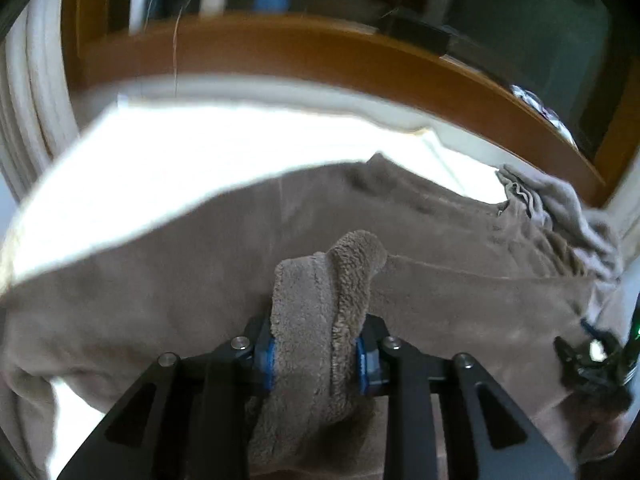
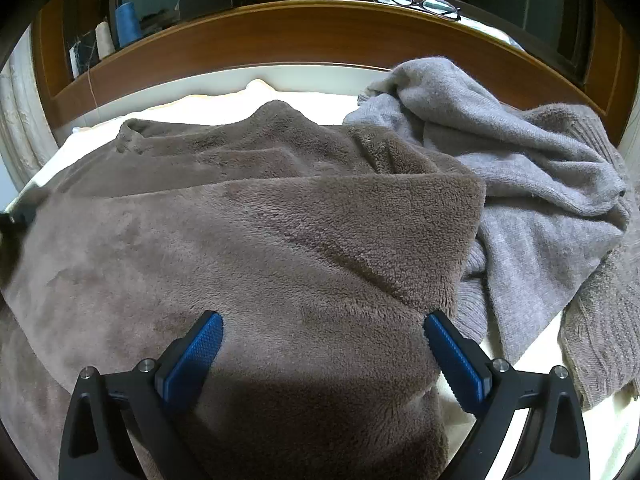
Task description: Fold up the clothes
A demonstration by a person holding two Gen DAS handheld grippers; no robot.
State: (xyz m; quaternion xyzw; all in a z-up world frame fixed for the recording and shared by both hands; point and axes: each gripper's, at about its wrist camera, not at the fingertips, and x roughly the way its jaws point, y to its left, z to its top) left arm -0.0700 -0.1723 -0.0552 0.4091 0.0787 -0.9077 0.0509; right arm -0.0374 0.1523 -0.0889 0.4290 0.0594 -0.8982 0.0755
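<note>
a bed [image 2: 304,98] with a pale sheet carries everything; most of its surface is covered, and its near edge is cut off in both views. a wooden headboard [image 2: 320,36] curves along the far edge.

the brown fleece garment [image 2: 248,240] lies spread over the middle of the bed, from the left edge toward the far edge, with one flap folded back across its right part. its lower end runs out of the picture, so its full shape cannot be made out. in the left wrist view it is blurred, and the sheet past it is washed out white.

a grey knit sweater [image 2: 532,184] lies crumpled at the right edge, touching the fleece; part of it is tucked under the folded flap and part is cut off at the right.

the left tongs [image 1: 316,356] are clamped on a bunched fold of the fleece, which stands up between the blue pads and hides their inner faces.

the right tongs [image 2: 322,340] stand wide apart over the fleece with nothing held; whether the tips touch the cloth cannot be told.

a pair of glasses [image 2: 418,2] rests on the headboard's top.
</note>
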